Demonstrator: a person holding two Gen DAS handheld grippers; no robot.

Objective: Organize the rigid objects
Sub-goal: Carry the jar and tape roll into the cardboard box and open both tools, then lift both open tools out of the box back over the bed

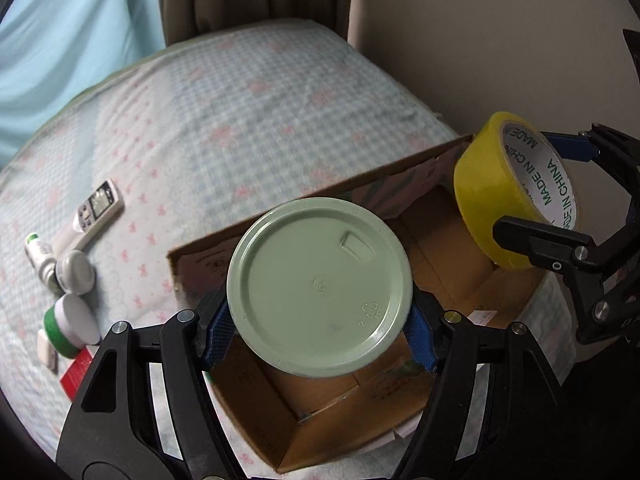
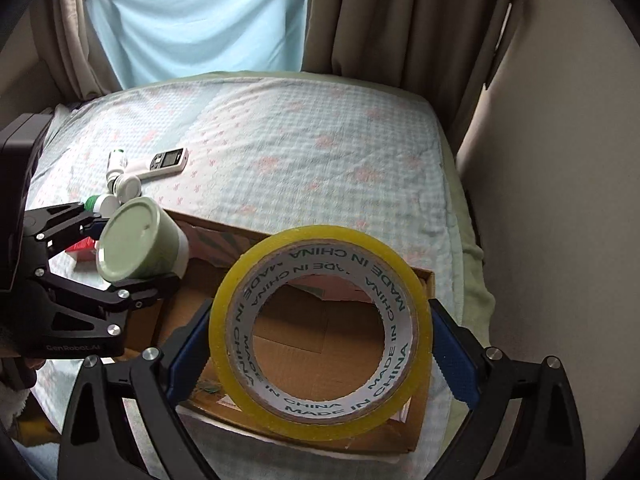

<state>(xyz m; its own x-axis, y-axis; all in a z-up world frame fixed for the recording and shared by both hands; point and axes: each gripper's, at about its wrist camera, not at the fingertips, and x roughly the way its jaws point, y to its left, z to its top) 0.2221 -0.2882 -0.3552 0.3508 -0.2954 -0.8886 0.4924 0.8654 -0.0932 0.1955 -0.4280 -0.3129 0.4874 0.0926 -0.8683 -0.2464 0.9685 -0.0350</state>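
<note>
- The left gripper (image 1: 320,332) is clenched on a pale green round plastic jar (image 1: 320,286), its blue pads pressed against opposite sides of the jar; the jar's flat base, with a moulded recycling mark, faces the left wrist camera.
- In the right wrist view the same left gripper (image 2: 136,248) holds the jar (image 2: 138,240) tilted on its side above the left end of an open brown cardboard box (image 2: 424,280).
- The right gripper (image 2: 320,352) is clamped on a yellow roll of packing tape (image 2: 320,332), a blue pad against each side of the roll; the white inner core reads "MADE IN CHINA", and the box floor shows through the roll's hole.
- From the left wrist view the tape roll (image 1: 516,192) hangs above the far right corner of the box (image 1: 256,412), held by the right gripper (image 1: 540,188).
- The box lies on a bed with a pale blue checked quilt printed with pink flowers (image 1: 240,112); only bare cardboard shows in the visible part of its floor.
- On the quilt to the left of the box, well apart from both grippers, lie a white remote control with a small screen (image 1: 94,210), a small white tube bottle with a green cap (image 1: 38,252), a round white lidded jar (image 1: 76,272), a white jar with a green band (image 1: 72,326) and a red flat packet (image 1: 76,372).
- Brown curtains (image 2: 380,20) and a light blue cloth (image 2: 200,20) hang behind the bed.
</note>
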